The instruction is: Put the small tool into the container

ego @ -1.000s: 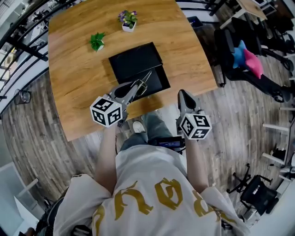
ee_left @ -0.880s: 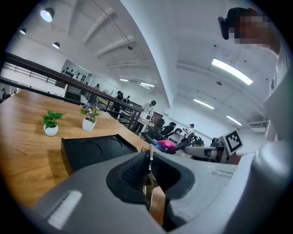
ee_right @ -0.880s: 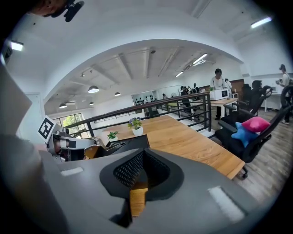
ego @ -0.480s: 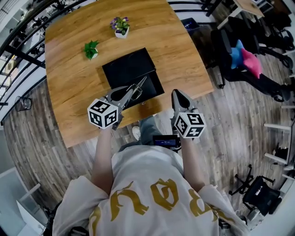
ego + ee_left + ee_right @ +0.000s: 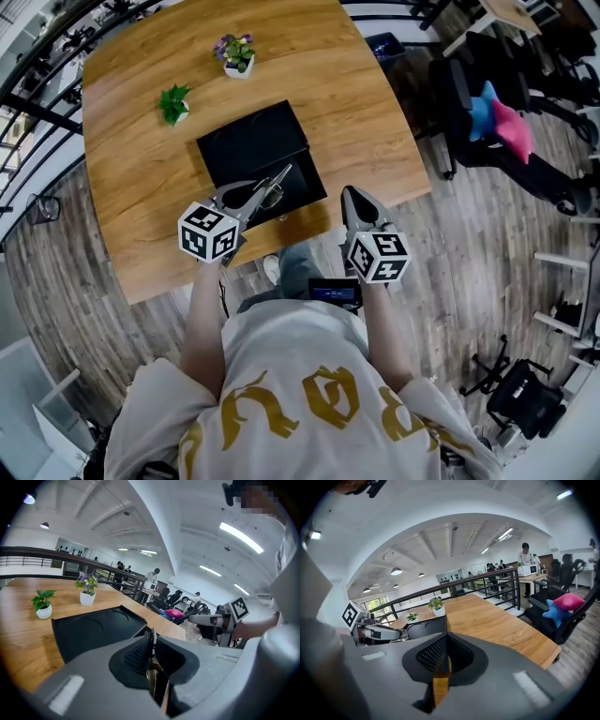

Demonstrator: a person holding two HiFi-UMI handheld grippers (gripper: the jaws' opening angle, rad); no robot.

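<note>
A black container [image 5: 246, 142] lies open on the wooden table [image 5: 141, 178], its lower half [image 5: 302, 186] toward the near edge. My left gripper [image 5: 255, 194] is shut on a small, thin metal tool [image 5: 277, 177], whose tip points over the container's near half. In the left gripper view the tool [image 5: 153, 637] shows as a thin strip pinched in the left gripper [image 5: 149, 653], with the container [image 5: 93, 629] beyond. My right gripper [image 5: 353, 200] hangs shut over the table's near edge, right of the container, with nothing in it. The right gripper [image 5: 446, 645] shows no gap in its own view.
Two small potted plants stand at the far side: a green one [image 5: 173, 103] and a flowering one [image 5: 233, 52]. A railing [image 5: 37, 103] runs past the table's left. Office chairs [image 5: 497, 117] stand on the plank floor at the right.
The whole head view has drifted a little; the table and container sit further left and lower. Both grippers keep about the same place relative to the container, the left still holding the tool.
</note>
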